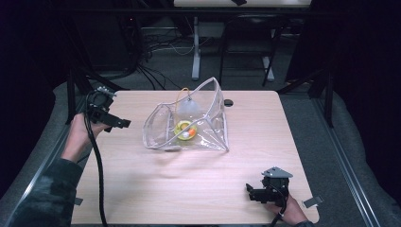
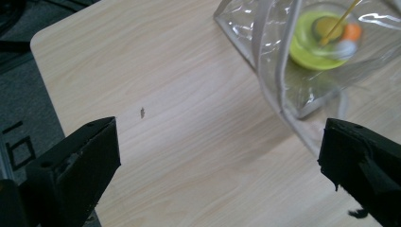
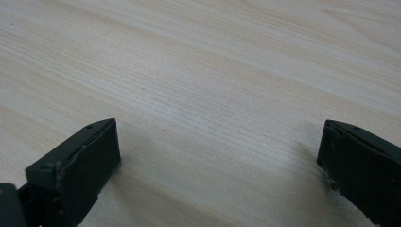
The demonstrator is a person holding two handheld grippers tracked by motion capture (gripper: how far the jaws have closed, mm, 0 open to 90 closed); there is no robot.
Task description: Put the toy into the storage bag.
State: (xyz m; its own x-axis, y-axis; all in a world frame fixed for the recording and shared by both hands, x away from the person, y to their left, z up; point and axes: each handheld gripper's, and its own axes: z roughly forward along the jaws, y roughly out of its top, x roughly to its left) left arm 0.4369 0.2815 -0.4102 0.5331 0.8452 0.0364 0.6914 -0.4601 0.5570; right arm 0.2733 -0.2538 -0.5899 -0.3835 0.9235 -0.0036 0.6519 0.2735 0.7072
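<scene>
From the high view, a clear plastic bag (image 1: 189,125) lies near the middle of the wooden table (image 1: 189,184), its mouth propped open and one corner standing up at the far side. Inside it sit a yellow-green ring (image 1: 183,128) with a small white and orange piece on it, and a thin yellow cord runs up out of the bag. The left gripper (image 1: 116,123) is held above the table's left edge, just left of the bag and pointed at it, apart from it. The right gripper (image 1: 249,191) rests low at the near right corner, well away from the bag, aimed leftward across bare wood.

In the left gripper view, the two black jaws stand wide apart with nothing between them. The bag's pale seamed edge (image 2: 276,90) lies ahead and to the right, close to the right-hand jaw but not touching it, and the ring (image 2: 314,47) shows through the film.

In the right gripper view, the jaws are likewise spread wide and empty, over plain table (image 3: 213,85).

The bag looks light, thin and floppy, probably slick, so it will likely crumple or slide if pushed. The stitched rim seems the firmest place to pinch; holding one rim edge in each gripper should keep the mouth open. The loose contents could shift or roll out if the bag tips.
</scene>
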